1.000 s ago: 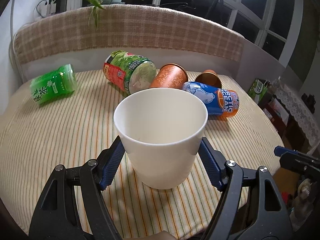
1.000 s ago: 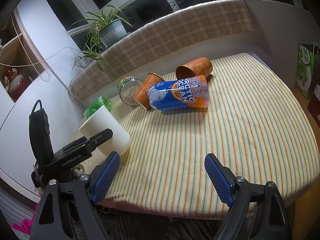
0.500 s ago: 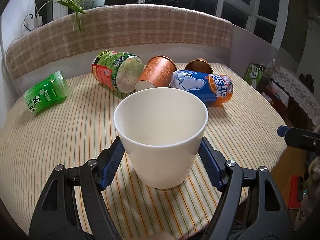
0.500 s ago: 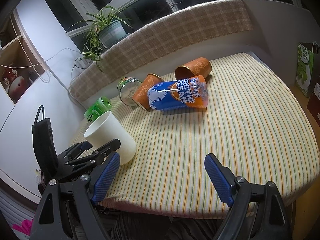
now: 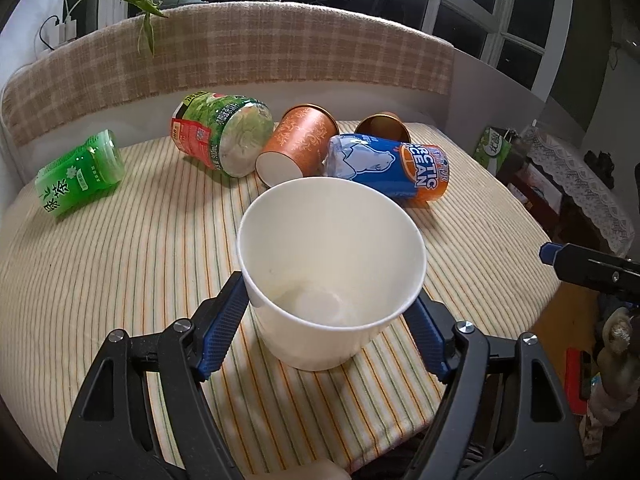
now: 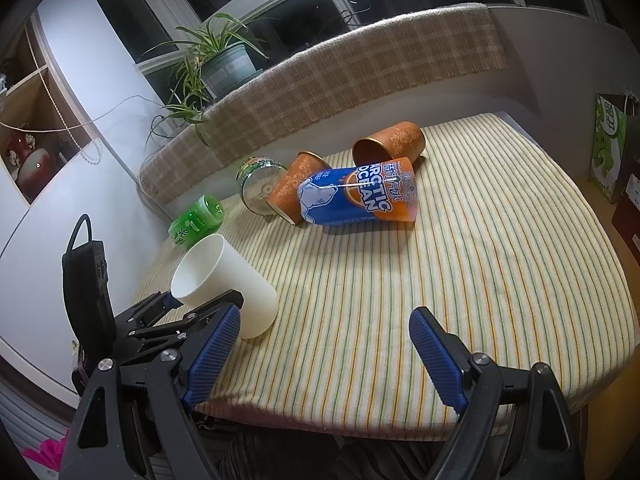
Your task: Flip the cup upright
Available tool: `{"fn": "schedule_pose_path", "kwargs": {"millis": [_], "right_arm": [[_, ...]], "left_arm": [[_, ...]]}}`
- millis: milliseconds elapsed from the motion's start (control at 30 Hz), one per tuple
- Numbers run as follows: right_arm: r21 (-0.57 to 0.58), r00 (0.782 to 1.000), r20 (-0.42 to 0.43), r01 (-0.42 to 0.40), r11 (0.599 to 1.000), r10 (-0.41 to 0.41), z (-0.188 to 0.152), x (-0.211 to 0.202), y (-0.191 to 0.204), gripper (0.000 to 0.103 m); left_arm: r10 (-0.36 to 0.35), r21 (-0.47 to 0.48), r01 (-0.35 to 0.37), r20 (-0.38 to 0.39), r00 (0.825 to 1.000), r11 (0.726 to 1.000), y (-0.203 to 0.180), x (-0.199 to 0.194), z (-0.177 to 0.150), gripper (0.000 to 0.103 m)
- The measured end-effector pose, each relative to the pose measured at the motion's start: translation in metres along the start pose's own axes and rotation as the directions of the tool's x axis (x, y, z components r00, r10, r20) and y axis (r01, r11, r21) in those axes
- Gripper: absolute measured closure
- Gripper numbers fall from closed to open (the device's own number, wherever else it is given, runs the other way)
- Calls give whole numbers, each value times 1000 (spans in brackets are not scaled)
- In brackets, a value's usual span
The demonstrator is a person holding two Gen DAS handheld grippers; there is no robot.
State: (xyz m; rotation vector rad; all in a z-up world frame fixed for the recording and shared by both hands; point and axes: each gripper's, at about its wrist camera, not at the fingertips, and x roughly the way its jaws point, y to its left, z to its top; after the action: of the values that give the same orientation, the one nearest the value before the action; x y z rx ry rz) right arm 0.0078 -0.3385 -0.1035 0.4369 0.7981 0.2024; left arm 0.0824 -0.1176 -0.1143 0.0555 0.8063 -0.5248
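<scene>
Here the white cup (image 5: 332, 276) sits between the two blue pads of the left gripper (image 5: 330, 320), and both pads touch its wall, one on each side, so the left gripper is closed on it. The mouth of the cup points up and leans toward the camera of this gripper; much of the inner bottom is visible. In the right wrist view the same cup (image 6: 226, 286) is tilted, with its mouth turned up and to the left, and its base end is low, close to the striped tablecloth (image 6: 480, 280). I cannot tell if the base touches the cloth. The cup is near the left front edge of the table.

The right gripper (image 6: 324, 356) is wide open and holds nothing; only the cloth lies between its blue pads.

Well apart from the cup, toward the back, lie the blue Arctic Ocean can (image 5: 390, 170), an orange paper cup (image 5: 298, 146), a brown cup (image 5: 384, 126), a large green bottle (image 5: 222, 134) and a small green bottle (image 5: 78, 178), all on their sides.

Compared with half a second ago, the cup leans more toward the left gripper's camera: before, its rim looked almost level, and now the inside is much more exposed. The right gripper has not changed its opening, and the things at the back lie as before.
</scene>
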Motion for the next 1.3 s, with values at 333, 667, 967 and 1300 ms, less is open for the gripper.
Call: {"fn": "schedule_pose_path", "kwargs": {"millis": [333, 667, 967, 1300], "right_arm": [[-3, 1000, 0, -1, 1000, 1, 0, 0, 1, 14], [-13, 1000, 3, 5, 1000, -5, -1, 0, 5, 14], [-94, 997, 60, 47, 994, -42, 6, -1, 21, 14], [-152, 992, 125, 54, 987, -35, 7, -7, 40, 14]], "left_arm": [[-35, 5, 35, -29, 999, 999, 1, 2, 0, 16], [-8, 15, 9, -41, 999, 1000, 8, -5, -12, 15], [82, -37, -81, 24, 996, 996, 39, -39, -25, 15], [206, -117, -191, 133, 970, 975, 63, -79, -31, 15]]}}
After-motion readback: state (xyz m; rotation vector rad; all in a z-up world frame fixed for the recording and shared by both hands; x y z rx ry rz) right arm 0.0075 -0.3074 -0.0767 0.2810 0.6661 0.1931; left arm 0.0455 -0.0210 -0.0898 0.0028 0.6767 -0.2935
